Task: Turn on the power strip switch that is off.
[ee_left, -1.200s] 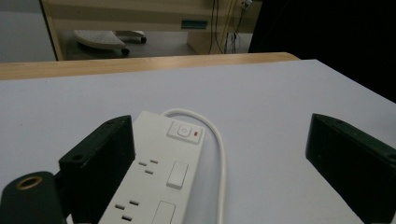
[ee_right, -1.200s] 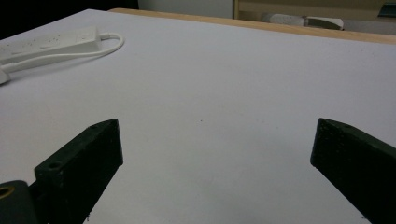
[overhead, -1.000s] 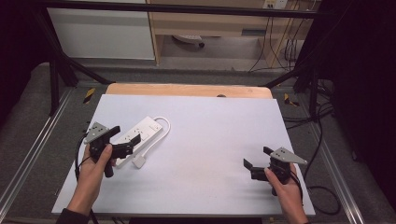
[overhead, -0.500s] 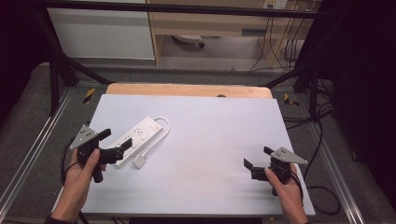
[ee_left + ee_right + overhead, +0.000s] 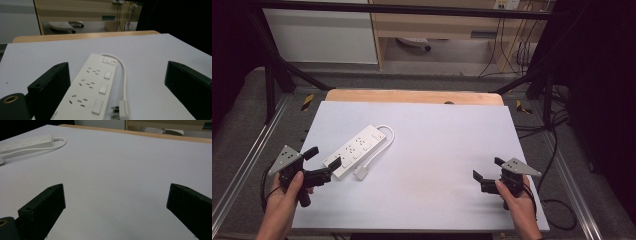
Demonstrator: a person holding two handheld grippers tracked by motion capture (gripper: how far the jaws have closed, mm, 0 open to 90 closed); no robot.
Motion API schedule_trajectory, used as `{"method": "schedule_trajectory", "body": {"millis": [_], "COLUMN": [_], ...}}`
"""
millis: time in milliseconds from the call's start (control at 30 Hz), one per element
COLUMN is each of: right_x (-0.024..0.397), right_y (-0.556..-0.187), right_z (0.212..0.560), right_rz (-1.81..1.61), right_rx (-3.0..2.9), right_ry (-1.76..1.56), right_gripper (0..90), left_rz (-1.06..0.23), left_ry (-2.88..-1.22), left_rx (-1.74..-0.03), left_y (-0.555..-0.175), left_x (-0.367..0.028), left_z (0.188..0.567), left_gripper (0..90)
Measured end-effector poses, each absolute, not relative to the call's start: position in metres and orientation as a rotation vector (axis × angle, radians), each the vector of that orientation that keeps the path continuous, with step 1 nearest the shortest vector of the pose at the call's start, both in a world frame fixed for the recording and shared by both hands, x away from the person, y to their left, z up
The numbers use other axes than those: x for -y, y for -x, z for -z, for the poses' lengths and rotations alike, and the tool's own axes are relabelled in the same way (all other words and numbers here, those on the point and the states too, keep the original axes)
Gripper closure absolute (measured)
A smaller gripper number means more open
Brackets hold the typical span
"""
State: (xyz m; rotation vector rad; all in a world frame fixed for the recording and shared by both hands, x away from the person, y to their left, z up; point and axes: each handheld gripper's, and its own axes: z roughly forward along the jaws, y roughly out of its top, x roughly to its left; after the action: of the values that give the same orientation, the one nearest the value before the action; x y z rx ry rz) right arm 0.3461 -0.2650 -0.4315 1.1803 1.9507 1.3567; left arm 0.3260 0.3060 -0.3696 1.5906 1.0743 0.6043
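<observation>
Black left tongs (image 5: pixel 323 162) gape beside the power strip (image 5: pixel 355 150); right tongs (image 5: pixel 488 168) rest apart.

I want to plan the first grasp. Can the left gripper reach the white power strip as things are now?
Probably yes. The left gripper is open and sits right at the near end of the power strip, with nothing between them; its plug and cord lie to one side.

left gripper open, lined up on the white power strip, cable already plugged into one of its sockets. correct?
Not quite. The left gripper is open and lined up on the white power strip, but the cable isn't plugged in: its plug lies loose on the table beside the strip, pins bare. The left gripper view shows it.
</observation>
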Motion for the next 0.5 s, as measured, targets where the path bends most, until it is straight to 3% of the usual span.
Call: {"method": "schedule_trajectory", "body": {"millis": [500], "right_x": [0.265], "right_y": [-0.346], "right_z": [0.432], "right_rz": [-1.354], "right_rx": [-1.949], "right_ry": [-1.181], "right_gripper": [2.4], "left_rz": [-0.594], "left_ry": [-1.601], "left_rx": [-1.09], "left_y": [-0.31], "left_x": [-0.313], "left_z": [0.395], "left_gripper": [7.3]}}
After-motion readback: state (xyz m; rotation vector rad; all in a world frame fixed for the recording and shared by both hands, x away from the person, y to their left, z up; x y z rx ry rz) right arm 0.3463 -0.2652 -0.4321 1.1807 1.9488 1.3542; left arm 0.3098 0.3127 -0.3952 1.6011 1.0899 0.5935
